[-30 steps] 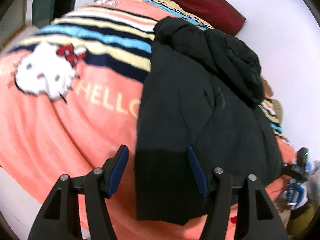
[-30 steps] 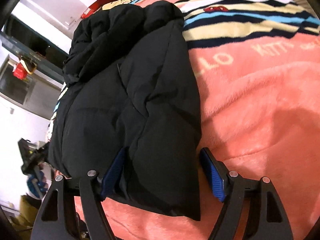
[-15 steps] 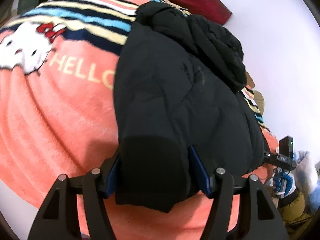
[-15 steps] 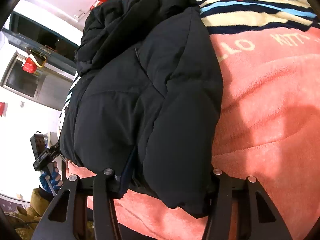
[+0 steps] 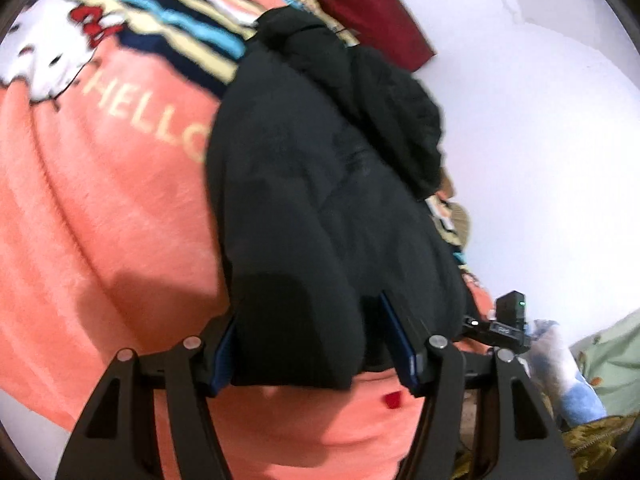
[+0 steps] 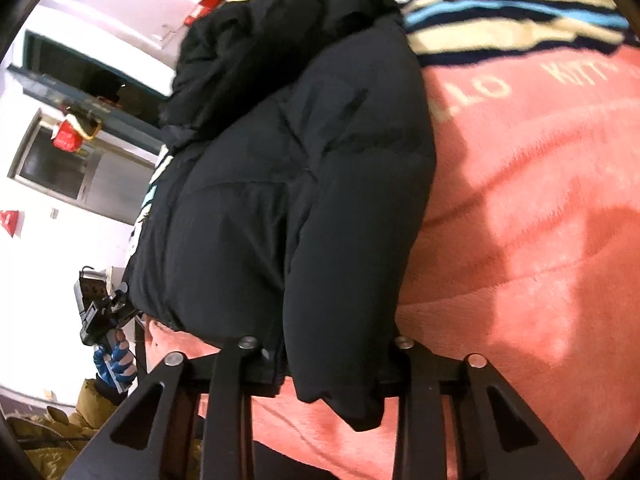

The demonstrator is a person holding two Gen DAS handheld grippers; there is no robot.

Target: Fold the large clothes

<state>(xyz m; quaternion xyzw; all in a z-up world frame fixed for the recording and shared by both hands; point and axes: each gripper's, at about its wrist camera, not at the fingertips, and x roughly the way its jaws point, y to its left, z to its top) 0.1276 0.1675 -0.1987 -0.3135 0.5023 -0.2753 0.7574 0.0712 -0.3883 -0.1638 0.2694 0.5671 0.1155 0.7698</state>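
Note:
A black puffer jacket (image 5: 320,184) lies lengthwise on an orange Hello Kitty blanket (image 5: 100,216), hood end far from me. My left gripper (image 5: 308,344) straddles the jacket's near hem at its left corner, jaws wide, with the padded cuff bulging between the blue pads. In the right wrist view the jacket (image 6: 288,184) fills the middle. My right gripper (image 6: 324,356) straddles the hem's right corner, jaws wide around a thick fold that hangs over the front. The fabric hides both grippers' fingertips.
A dark red pillow (image 5: 360,4) lies at the bed's head against a white wall (image 5: 540,140). The blanket (image 6: 540,240) stretches to the right. A window and shelf (image 6: 72,152) lie left. The other gripper (image 6: 100,312) shows at the bed's edge.
Both grippers have pushed forward onto the jacket's near hem; the fabric now sits deep between the jaws. The jaws stay about as wide as before.

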